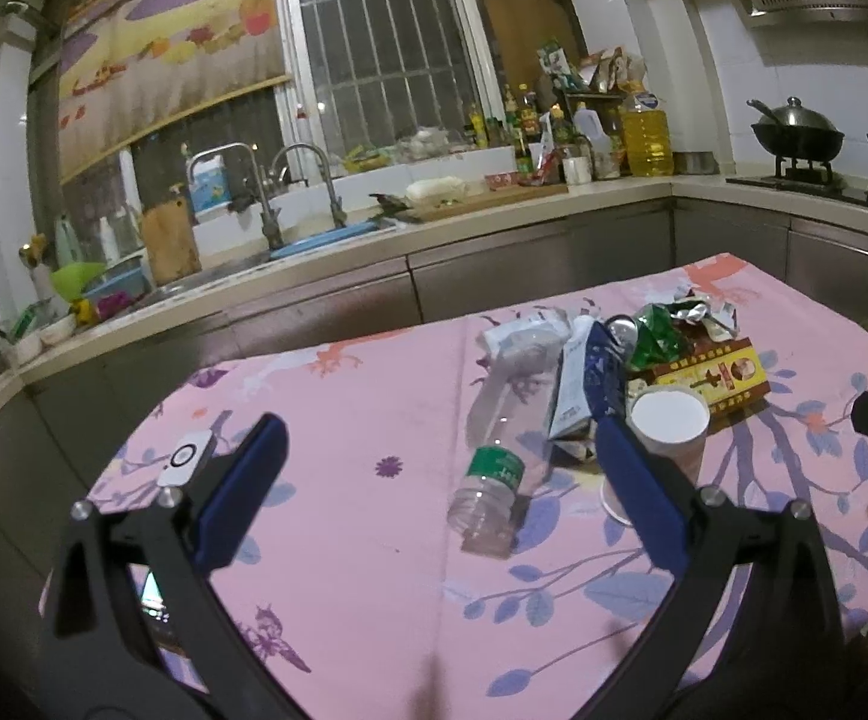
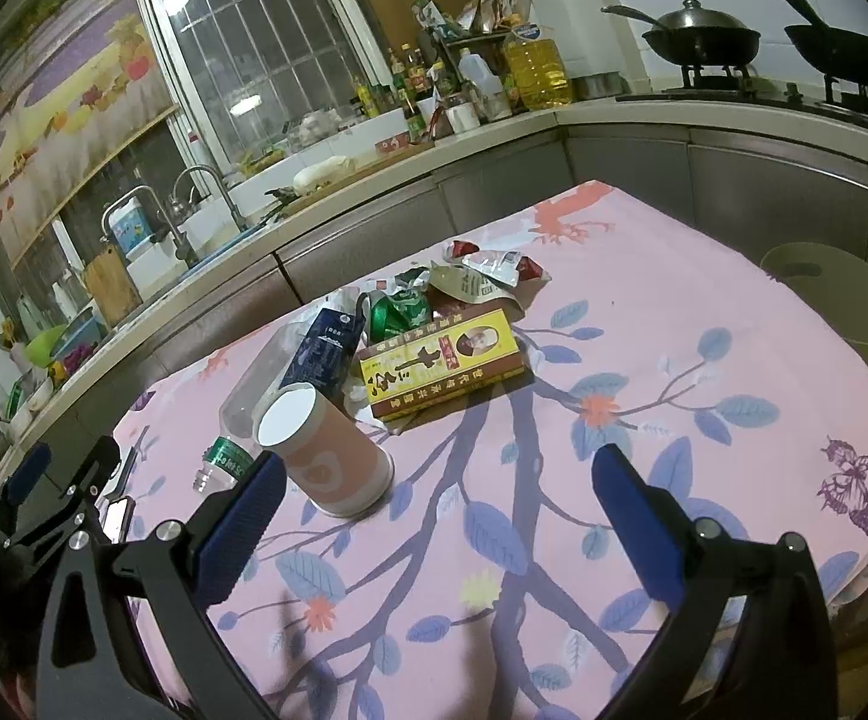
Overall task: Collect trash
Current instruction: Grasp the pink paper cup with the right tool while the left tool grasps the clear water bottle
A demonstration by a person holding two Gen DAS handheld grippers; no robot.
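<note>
A heap of trash lies on the pink flowered cloth (image 1: 362,396): a clear plastic bottle (image 1: 503,426) with a green label on its side, a blue-and-white carton (image 1: 575,378), a paper cup (image 1: 671,426), a yellow box (image 1: 728,375), green and silver wrappers (image 1: 683,324). My left gripper (image 1: 440,450) hovers open over the cloth with the bottle between its fingers, untouched. My right gripper (image 2: 440,480) is open and holds nothing; the cup (image 2: 326,450) lies just past its left finger, the yellow box (image 2: 443,363) beyond, the bottle (image 2: 248,402) and carton (image 2: 329,348) at left.
A beige bin (image 2: 836,306) stands beside the table at the right. A small white device (image 1: 188,456) and a phone (image 2: 117,519) lie near the table's left edge. The kitchen counter with sink (image 1: 290,246), bottles and stove (image 1: 806,168) runs behind.
</note>
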